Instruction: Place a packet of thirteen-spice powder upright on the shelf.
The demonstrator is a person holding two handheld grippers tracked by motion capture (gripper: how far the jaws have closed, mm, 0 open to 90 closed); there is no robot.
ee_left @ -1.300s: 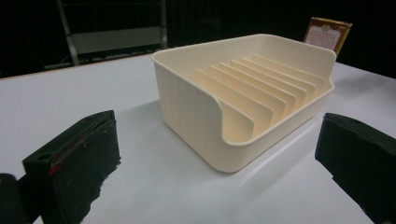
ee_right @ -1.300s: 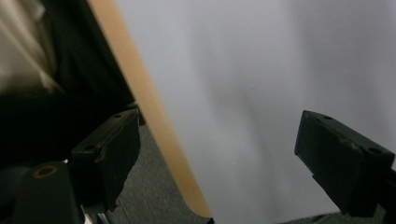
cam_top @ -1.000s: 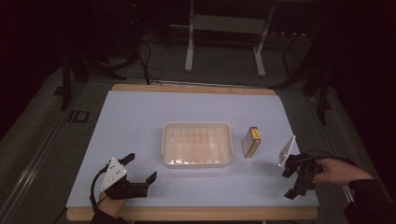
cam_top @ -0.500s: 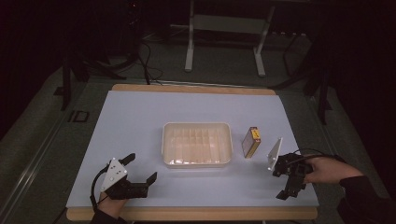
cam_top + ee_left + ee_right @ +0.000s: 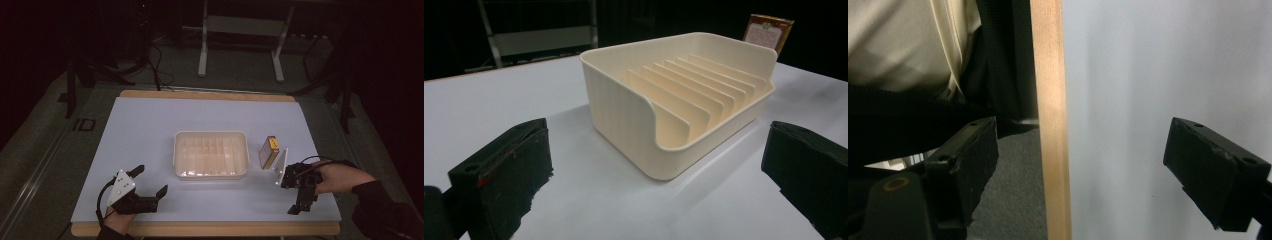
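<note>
The left gripper is held near the front-left corner of the pale blue-white table top, gripped from below by the person's left hand. Its two black jaws are spread wide apart with nothing between them; in the left gripper view the same gap is seen over bare table surface. The grey three-cornered plate is seen on top of this gripper.

The right gripper is held near the front-right edge of the table by the person's right hand, a dark sleeve trailing behind it. Its jaws are likewise apart and empty, pointing toward the front of the table (in the right gripper view the gap spans the light wooden table edge).

A cream plastic rectangular tray with upright internal dividers is placed at the middle of the table, well apart from both grippers. Its rounded corner faces the left gripper. A small brown card box with a yellow label stands just beside the tray's right side, near the right gripper's plate but apart from its jaws.
</note>
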